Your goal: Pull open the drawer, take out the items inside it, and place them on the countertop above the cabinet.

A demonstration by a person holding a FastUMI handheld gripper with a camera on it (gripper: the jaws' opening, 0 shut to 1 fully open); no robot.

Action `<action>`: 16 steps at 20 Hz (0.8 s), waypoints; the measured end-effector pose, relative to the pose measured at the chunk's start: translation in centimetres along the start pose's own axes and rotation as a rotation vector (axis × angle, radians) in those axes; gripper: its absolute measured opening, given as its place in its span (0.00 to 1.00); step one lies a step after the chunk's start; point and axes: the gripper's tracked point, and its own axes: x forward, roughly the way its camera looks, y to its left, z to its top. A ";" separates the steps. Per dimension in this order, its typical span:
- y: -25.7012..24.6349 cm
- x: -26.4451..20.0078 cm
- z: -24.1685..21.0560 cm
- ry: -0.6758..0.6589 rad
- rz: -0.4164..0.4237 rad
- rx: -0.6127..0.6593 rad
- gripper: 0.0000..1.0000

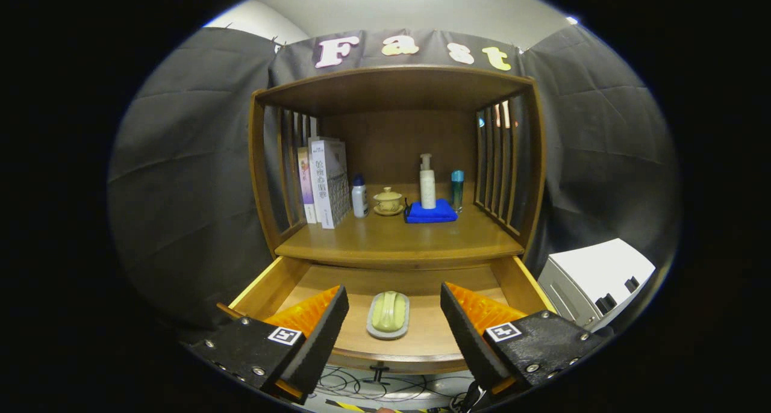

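Since the drawer point(421, 335) is already pulled out, the thing to grab is sitting right in plain sight: a greenish bar of soap in its little grey soap dish point(388, 314), lying flat on the drawer floor, roughly centred and clear of the side walls. The gripper point(394, 319) hangs over the drawer with its fingers spread wide, holding nothing, and the dish lines up in the gap between them, so I'd guess it's parked that way to drop straight down and pinch the dish from both sides.

Above the drawer is the tabletop point(391, 241) of the cabinet, where this stuff is meant to end up. The front strip is bare wood, which looks like the obvious landing spot. Further back it's busier: a pump bottle point(427, 184) standing on a folded blue cloth point(430, 213), a small lidded teacup on a saucer point(388, 201), a white bottle with a dark cap point(359, 197), a teal bottle point(458, 189), and a few books point(325, 181) upright against the left slats.

Off to the right of the cabinet there's a white box-like unit point(593, 277).
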 end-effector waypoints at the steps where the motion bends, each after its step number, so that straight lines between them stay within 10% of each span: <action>1: -0.1 0.7 -0.2 0.029 -0.014 0.004 0.95; 16: -0.6 12.0 -7.5 0.515 -0.172 0.063 0.95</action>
